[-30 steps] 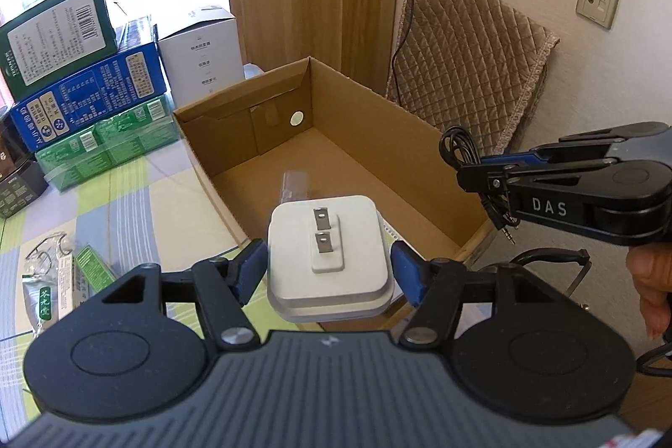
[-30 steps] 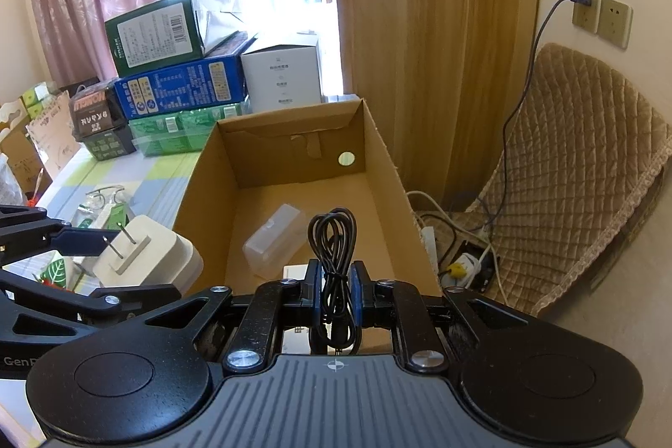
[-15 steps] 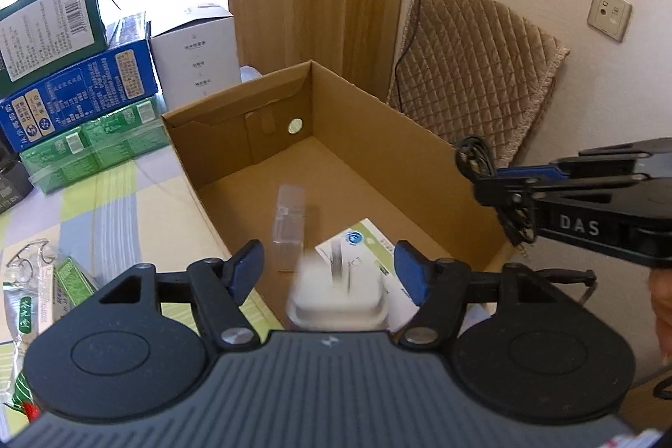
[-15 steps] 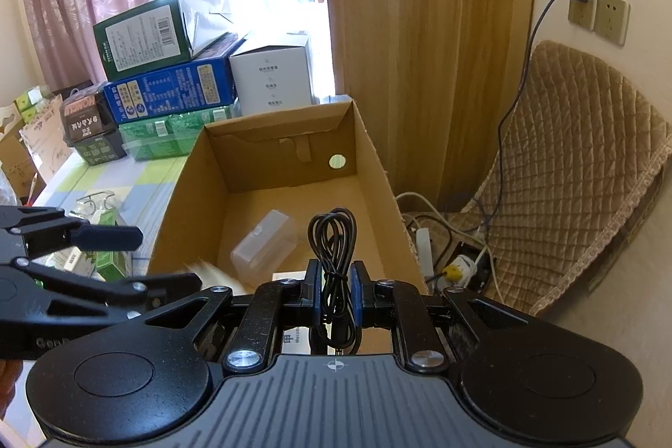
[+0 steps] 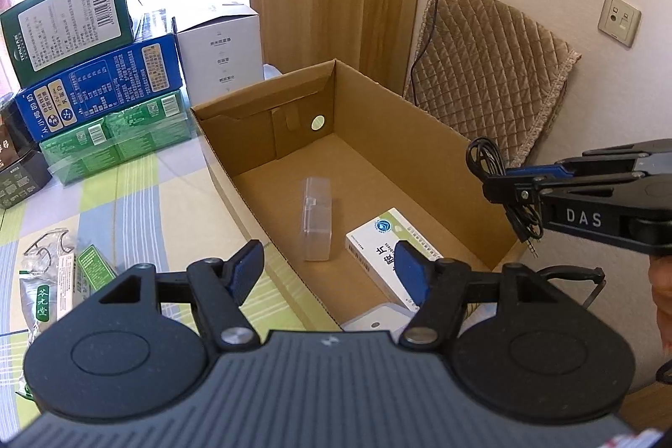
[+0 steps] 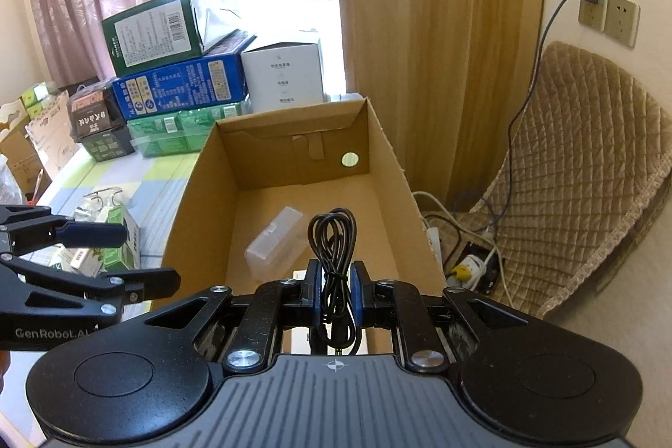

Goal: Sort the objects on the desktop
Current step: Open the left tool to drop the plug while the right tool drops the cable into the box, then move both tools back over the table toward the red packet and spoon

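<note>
Black coiled audio cable (image 6: pixel 333 238) sits pinched in the right claw (image 6: pixel 334 290). Left claw (image 5: pixel 329 271) gapes wide above the cardboard box (image 5: pixel 420 137), over a white charger (image 5: pixel 374 318).

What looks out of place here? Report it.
Nothing stands out. The white adapter, clear case and medicine box lie in the cardboard box; the right gripper holds the coiled black cable.

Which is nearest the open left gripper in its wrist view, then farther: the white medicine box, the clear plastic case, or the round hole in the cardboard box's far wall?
1. White medicine box, beside the left gripper's right finger.
2. Clear plastic case, mid-floor.
3. Round hole, far wall.
</note>
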Demonstrator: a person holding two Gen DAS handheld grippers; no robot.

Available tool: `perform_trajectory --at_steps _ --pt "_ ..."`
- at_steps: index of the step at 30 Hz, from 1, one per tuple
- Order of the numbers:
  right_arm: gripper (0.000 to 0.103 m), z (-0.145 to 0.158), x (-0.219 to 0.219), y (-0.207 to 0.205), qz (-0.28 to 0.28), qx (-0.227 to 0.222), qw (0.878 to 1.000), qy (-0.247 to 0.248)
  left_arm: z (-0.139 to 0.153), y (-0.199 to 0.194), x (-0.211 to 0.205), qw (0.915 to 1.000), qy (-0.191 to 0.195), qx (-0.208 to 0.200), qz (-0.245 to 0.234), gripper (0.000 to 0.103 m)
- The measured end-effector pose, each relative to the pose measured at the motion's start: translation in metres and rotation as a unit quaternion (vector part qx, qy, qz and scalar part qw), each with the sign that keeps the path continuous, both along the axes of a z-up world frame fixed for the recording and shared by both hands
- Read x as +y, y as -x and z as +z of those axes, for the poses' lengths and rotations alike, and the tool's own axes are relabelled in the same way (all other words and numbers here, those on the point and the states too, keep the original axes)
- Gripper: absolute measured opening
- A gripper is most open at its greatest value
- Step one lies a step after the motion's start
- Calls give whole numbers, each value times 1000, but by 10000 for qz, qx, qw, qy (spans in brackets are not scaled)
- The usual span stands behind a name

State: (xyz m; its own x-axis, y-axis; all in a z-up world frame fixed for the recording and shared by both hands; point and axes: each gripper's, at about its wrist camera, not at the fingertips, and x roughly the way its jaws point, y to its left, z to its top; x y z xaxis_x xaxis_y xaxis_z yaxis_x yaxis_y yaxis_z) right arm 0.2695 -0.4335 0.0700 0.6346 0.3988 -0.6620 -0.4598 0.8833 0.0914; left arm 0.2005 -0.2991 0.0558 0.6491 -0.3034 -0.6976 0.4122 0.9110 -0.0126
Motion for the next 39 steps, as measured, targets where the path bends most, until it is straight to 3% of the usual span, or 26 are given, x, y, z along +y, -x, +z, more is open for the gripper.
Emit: perform_trajectory --at_steps 5,9,20,32,39 --pt "11 6 5 -4 55 -134 9998 -137 0 1 4 10000 10 11 36 65" --pt "44 10 4 -7 -42 -150 9995 -277 0 3 11 10000 42 -2 81 70" --pt "51 6 -1 8 -85 -26 9995 -309 -1 13 30 9997 76 30 245 73" --pt "65 17 8 42 8 -56 9996 -269 8 40 52 9992 130 -25 370 82" --pt "86 20 20 65 103 -103 9998 -162 15 58 72 9987 150 -43 487 88"
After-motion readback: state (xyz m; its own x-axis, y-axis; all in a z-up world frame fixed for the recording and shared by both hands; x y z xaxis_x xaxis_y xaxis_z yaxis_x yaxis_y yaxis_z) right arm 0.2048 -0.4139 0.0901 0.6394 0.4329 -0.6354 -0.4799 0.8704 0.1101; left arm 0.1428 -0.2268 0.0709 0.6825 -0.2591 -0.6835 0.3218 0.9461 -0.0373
